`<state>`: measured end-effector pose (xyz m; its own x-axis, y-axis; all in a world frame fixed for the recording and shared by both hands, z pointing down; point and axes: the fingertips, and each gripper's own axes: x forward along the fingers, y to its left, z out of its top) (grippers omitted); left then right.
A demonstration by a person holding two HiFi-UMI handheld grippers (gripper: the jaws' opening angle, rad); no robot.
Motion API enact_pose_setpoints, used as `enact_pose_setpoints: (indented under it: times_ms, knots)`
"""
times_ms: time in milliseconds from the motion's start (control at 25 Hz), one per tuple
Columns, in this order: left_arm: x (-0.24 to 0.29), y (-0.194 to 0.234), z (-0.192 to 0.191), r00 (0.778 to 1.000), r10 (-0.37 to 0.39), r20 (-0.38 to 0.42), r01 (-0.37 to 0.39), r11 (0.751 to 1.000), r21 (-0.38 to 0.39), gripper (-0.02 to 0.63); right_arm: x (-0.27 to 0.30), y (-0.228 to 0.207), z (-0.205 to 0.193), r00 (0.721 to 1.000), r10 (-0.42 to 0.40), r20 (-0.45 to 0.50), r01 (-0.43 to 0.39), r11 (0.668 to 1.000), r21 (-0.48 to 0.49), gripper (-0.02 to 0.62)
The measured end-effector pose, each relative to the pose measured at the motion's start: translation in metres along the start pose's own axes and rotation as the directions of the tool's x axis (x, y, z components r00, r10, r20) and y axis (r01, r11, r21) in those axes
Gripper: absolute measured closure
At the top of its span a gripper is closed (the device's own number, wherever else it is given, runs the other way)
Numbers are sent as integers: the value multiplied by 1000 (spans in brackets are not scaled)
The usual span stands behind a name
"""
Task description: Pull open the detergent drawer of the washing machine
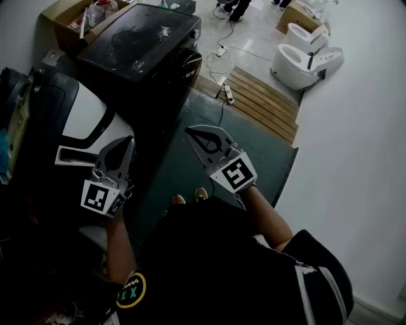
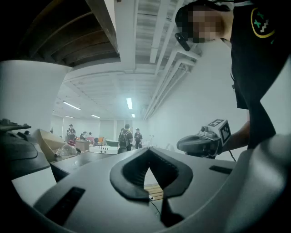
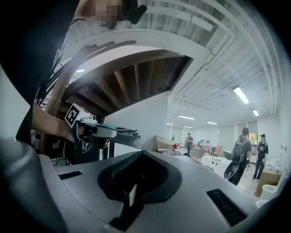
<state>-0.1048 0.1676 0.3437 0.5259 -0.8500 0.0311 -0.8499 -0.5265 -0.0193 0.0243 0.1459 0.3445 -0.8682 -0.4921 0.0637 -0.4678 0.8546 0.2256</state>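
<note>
Pale tiled floor (image 1: 254,38): dark green mat (image 1: 184,171); wooden slatted platform (image 1: 263,101) beside mat; white power strip (image 1: 227,94) at platform's edge; white ceramic toilets (image 1: 304,60) beyond.

Bright, white-walled workroom with clutter along its edges

A plain white wall (image 1: 355,159) fills the right of the head view. At centre, a dark green mat (image 1: 184,171) meets a slatted wooden platform (image 1: 263,98), and a power strip (image 1: 227,94) lies at the platform's left edge. The pale glossy floor (image 1: 254,32) runs to the top, with white toilets (image 1: 304,60) at upper right and a cardboard box (image 1: 60,13) at upper left. In the left gripper view, strip lights (image 2: 129,103) glow on a white ribbed ceiling.
</note>
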Motion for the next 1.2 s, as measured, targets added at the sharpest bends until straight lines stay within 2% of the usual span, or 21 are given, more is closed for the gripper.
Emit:
enact_pose_setpoints:
  times_ms: [80,760,880,1000,1200]
  knots:
    - [0,-3,4,999,-22,27,22,1000,12,588,0,1,-2,1000,1,-9,-1,1000,-5,575]
    - [1,-4,3,999,-27,39,27,1000,9,588,3,6,-10,999,20,-31,-19,1000,21,572]
    - [0,-5,2,998,-42,43,42,999,20,588,3,6,-10,1000,15,-25,-15,1000,28,546]
    - [1,-3,1,999,-26,27,26,1000,1,588,3,6,-11,999,15,-31,-14,1000,23,516]
    - [1,-5,1,999,-29,30,29,1000,4,588,3,11,-13,998,27,-57,-28,999,-17,420]
